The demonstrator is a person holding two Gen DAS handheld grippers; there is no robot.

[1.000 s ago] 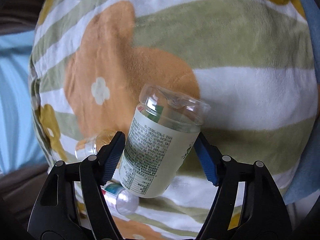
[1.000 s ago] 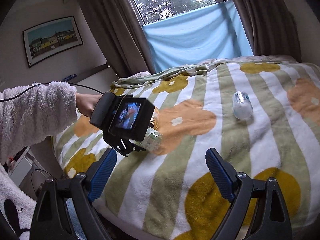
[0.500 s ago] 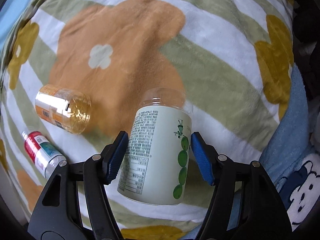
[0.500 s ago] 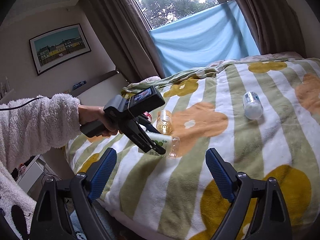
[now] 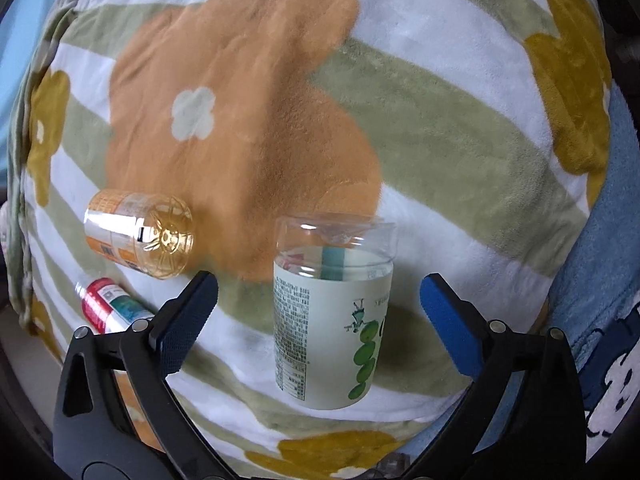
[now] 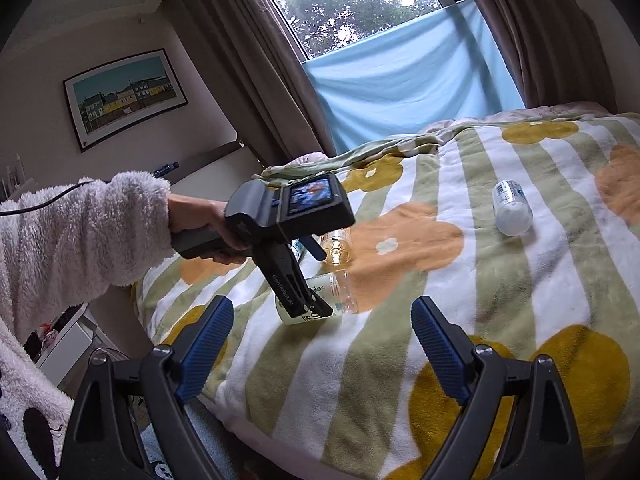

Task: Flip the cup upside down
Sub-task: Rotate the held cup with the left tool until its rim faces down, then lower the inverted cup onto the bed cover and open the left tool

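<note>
Clear plastic, pale-green-labelled cup (image 5: 332, 320) has been released: the left gripper (image 5: 316, 312) jaws, clamped on it a moment ago, are now spread wide. It is left on the striped fleece bed blanket (image 5: 440, 120); whether properly inverted cannot be told. The right gripper (image 6: 320, 332) is held wide open, empty.

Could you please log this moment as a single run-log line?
left gripper: open, straddling cup | cup: on blanket | right gripper: open, idle

red bottle (image 5: 108, 308) half hidden behind left gripper (image 5: 316, 308) finger.
</note>
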